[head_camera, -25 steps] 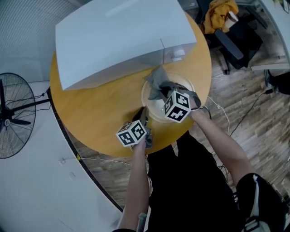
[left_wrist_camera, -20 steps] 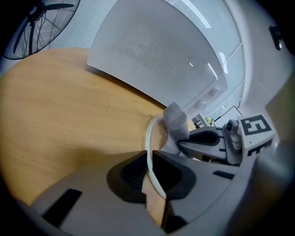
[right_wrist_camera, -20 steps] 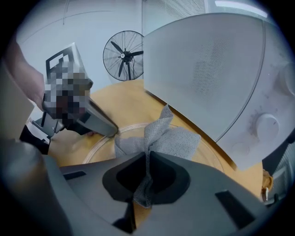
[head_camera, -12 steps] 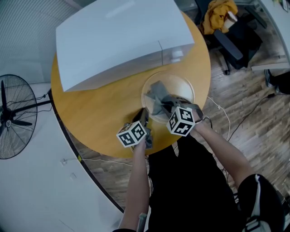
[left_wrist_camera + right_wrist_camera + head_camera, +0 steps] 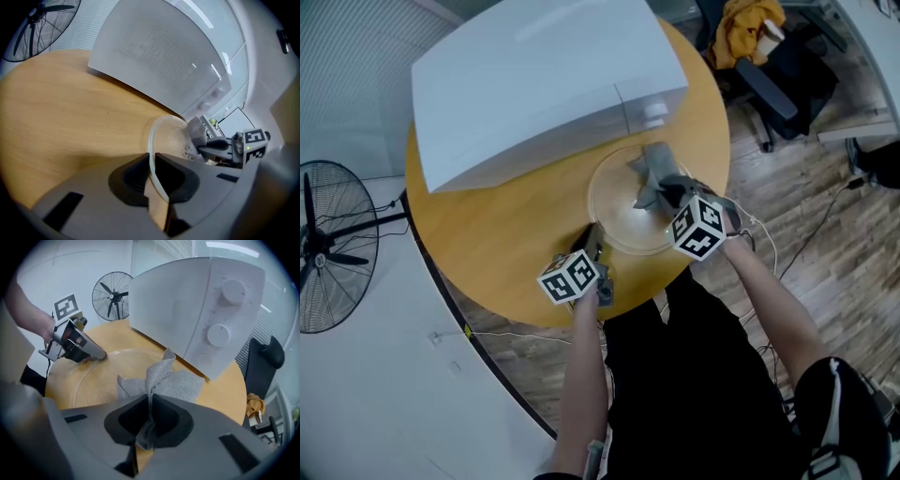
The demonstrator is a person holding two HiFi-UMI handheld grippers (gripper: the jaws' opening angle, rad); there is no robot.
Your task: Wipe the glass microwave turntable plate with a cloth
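Note:
The clear glass turntable plate (image 5: 614, 202) lies flat on the round wooden table (image 5: 506, 234), in front of the microwave. My left gripper (image 5: 592, 246) is shut on the plate's near rim (image 5: 151, 140). My right gripper (image 5: 670, 194) is shut on a grey cloth (image 5: 653, 173), which rests on the plate's far right part. In the right gripper view the cloth (image 5: 159, 378) bunches up between the jaws and spreads over the plate (image 5: 98, 380) toward the microwave; the left gripper (image 5: 101, 355) shows at the plate's far rim.
A white microwave (image 5: 534, 84) takes up the back of the table, its knobs (image 5: 232, 291) close to the cloth. A standing fan (image 5: 323, 248) is on the floor at left. A chair with yellow clothing (image 5: 750, 28) stands at upper right. Cables lie on the wooden floor.
My right gripper has dragged the cloth from the plate's near middle to its far right side. The left gripper has stayed on the rim.

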